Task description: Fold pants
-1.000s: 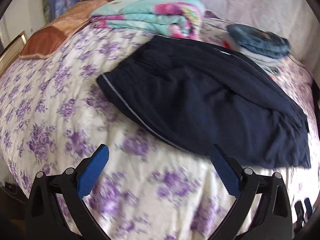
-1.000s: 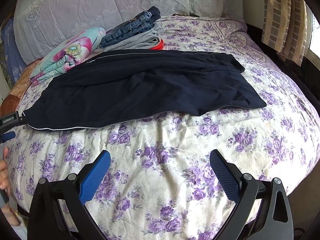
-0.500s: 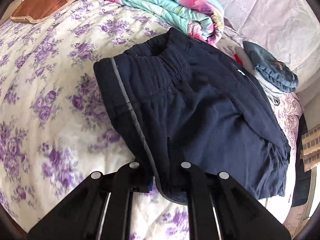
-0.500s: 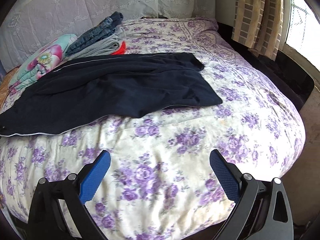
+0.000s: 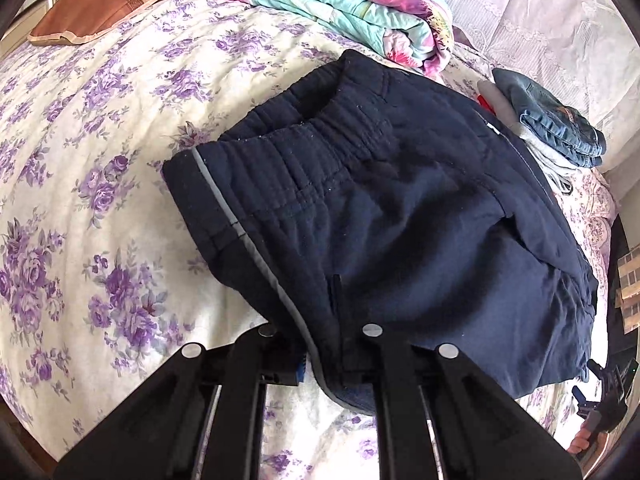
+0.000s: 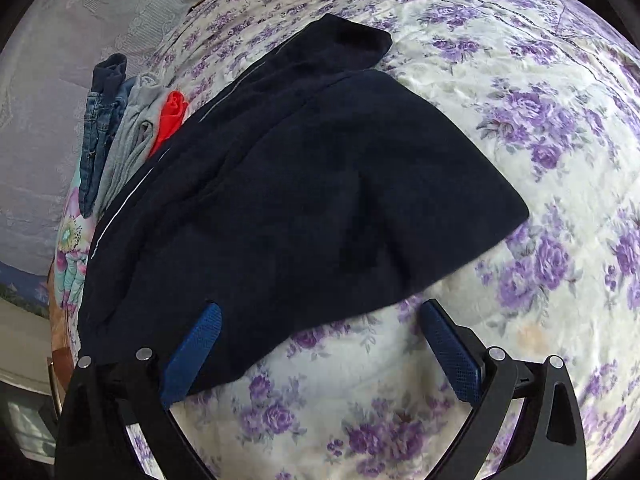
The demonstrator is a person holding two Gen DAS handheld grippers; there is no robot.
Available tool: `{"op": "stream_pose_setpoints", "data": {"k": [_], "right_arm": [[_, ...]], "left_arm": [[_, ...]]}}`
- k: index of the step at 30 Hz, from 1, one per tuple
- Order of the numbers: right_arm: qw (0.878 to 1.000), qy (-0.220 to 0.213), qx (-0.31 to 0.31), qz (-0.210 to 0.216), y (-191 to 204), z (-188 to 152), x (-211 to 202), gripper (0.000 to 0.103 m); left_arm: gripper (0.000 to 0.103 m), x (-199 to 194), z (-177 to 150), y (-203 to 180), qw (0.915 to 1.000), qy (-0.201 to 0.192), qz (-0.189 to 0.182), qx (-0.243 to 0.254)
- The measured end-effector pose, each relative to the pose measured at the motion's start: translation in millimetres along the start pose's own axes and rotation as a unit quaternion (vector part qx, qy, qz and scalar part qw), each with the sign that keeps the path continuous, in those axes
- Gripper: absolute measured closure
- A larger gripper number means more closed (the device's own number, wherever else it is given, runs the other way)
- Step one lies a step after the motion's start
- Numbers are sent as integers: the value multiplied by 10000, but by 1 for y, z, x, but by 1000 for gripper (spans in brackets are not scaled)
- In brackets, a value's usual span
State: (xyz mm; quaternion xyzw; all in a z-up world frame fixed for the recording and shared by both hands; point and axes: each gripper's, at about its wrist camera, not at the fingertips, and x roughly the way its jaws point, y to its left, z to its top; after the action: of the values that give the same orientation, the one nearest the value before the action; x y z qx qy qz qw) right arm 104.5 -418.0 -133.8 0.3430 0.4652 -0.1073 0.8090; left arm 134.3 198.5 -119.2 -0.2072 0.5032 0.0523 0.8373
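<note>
My left claw is shut tight on the pants, pinching the side edge near the waistband. The dark blue pants lie spread out flat on the bed. My right claw is wide open, low over the other end. One blue pad is over the cloth. Folded clothes sit just beside the pants.
</note>
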Motion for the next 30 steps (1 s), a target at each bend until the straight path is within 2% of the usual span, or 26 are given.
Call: {"op": "stream_pose_setpoints", "data": {"k": [2, 3, 4, 5, 7, 10, 12, 16, 19, 21, 22, 23, 24, 26, 27, 28, 30], "right_arm": [[9997, -194, 155, 23, 4, 7, 4, 3], [9992, -348, 203, 57, 5, 9, 4, 18], [9987, -453, 207, 134, 5, 12, 5, 80], [9988, -370, 213, 224, 3, 16, 8, 97], [9975, -468, 403, 341, -4, 16, 0, 97], [9948, -794, 321, 554, -10, 9, -37, 98], [9932, -861, 279, 728, -16, 0, -60, 97], [9948, -833, 87, 571, -24, -22, -82, 97], [9969, -663, 124, 405, -45, -43, -78, 96], [9989, -409, 146, 190, -58, -53, -58, 90], [9994, -282, 172, 116, -61, -55, -47, 90], [9992, -347, 131, 138, -62, -57, -47, 90], [9993, -354, 37, 116, -60, -58, -51, 87], [9993, -358, -113, 12, -58, -61, -67, 60], [9983, -533, -143, -162, -58, -63, -81, 39], [9958, -778, -193, -437, -58, -65, -96, 34], [9864, -1265, -398, -974, -55, -63, -124, 33]], "left_arm": [[94, 3, 1, 1, 10000, 43, 18, -70], [94, 2, 0, 2, 9999, 41, 12, -117], [94, 1, -1, 2, 9999, 19, 12, -145], [94, -1, -1, 1, 9999, -17, 35, -131], [94, -5, -5, 3, 9999, -82, 61, -90], [94, -15, -10, 7, 9998, -161, -85, -120], [94, -25, -15, 7, 9996, -237, -51, -122], [95, -57, -36, 8, 9992, -389, -101, 68], [94, -63, -51, 13, 9996, -229, -61, 170], [88, -44, -54, 16, 9995, 72, 157, 274], [79, -34, -55, 20, 9992, 224, 241, 211], [74, -33, -56, 25, 9994, 250, 225, 114], [71, -41, -58, 29, 9997, 167, 169, 49], [49, -66, -61, 34, 9991, -148, 358, 181], [45, -79, -63, 37, 9983, -301, 437, 252], [42, -93, -65, 39, 9975, -449, 485, 265], [43, -122, -63, 43, 9926, -838, 857, 203]]}}
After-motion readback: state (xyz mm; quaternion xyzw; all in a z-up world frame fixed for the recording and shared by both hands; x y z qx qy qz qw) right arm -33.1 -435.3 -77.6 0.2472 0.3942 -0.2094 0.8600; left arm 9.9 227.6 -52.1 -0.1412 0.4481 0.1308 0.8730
